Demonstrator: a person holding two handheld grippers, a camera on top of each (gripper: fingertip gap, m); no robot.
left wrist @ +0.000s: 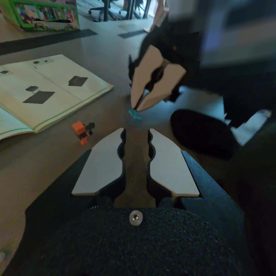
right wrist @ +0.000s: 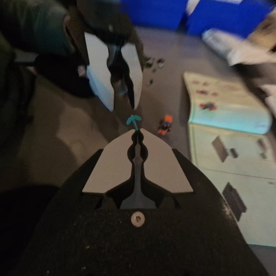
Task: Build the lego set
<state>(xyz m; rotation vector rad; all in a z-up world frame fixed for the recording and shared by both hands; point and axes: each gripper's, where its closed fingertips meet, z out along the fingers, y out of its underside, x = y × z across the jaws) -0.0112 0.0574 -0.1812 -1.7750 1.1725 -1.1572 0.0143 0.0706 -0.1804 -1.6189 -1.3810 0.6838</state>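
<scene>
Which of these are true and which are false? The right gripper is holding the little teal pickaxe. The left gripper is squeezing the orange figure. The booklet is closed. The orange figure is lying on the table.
1. The right gripper holds the teal pickaxe: true, pinched by its handle at the fingertips.
2. The left gripper squeezes the orange figure: false. Its jaws are open and hold nothing; the figure sits apart, off to their side.
3. The booklet is closed: false. It lies open on the table.
4. The orange figure lies on the table: true.
</scene>
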